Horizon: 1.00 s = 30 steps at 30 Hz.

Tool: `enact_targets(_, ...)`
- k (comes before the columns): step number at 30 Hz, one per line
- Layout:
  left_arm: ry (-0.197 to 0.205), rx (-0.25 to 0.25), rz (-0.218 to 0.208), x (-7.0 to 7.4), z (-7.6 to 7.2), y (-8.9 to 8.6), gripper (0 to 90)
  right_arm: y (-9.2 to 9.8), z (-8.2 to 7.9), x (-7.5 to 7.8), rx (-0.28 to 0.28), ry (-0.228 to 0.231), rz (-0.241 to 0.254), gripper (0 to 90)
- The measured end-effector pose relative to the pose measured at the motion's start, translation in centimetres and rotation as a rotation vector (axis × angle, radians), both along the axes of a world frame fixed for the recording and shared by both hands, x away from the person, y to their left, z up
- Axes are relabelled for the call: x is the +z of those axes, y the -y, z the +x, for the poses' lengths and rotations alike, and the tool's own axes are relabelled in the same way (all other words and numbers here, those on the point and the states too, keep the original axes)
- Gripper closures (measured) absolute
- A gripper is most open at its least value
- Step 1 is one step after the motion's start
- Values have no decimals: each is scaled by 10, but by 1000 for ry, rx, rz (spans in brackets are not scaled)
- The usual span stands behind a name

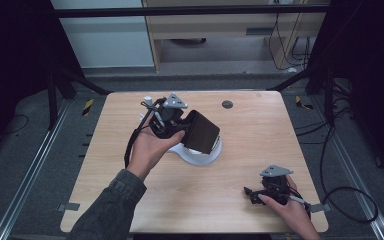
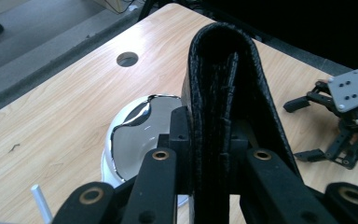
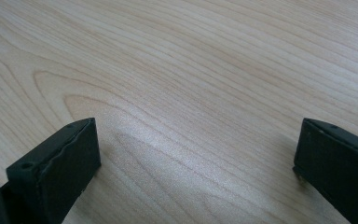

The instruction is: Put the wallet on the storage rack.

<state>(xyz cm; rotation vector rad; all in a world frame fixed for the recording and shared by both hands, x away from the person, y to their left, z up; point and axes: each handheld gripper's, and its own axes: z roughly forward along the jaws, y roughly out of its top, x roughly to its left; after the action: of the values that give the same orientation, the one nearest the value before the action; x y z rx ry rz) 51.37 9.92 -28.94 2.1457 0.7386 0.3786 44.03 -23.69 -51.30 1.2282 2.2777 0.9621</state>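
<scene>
My left gripper (image 1: 182,131) is shut on a folded black leather wallet (image 1: 202,131), held on edge above a white bowl-like dish (image 1: 204,156) in the middle of the table. In the left gripper view the wallet (image 2: 223,93) stands upright between the two black jaws, fold at the top, with the dish (image 2: 137,135) behind and below it. My right gripper (image 1: 250,193) rests low at the table's near right corner, jaws wide apart. The right gripper view shows its fingertips (image 3: 56,172) spread over bare wood with nothing between them.
The light wooden table (image 1: 250,130) has a round cable hole (image 1: 227,104) near its far edge. A small white upright piece (image 1: 148,100) stands behind the left gripper. Dark cables lie on the floor to the right of the table.
</scene>
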Motion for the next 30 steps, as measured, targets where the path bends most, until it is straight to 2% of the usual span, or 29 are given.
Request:
enact_targets(10,-13,41,-1,-8,14,-4,797,0,0,0,0,0,0,4)
enact_targets(17,-37,43,19,-23,23,3,796,0,0,0,-2,-1,1,4)
enact_targets(23,-59,52,14,-35,30,4,796,0,0,0,-1,0,0,4)
enact_targets(30,-76,52,16,-42,35,8,796,0,0,0,-1,0,0,4)
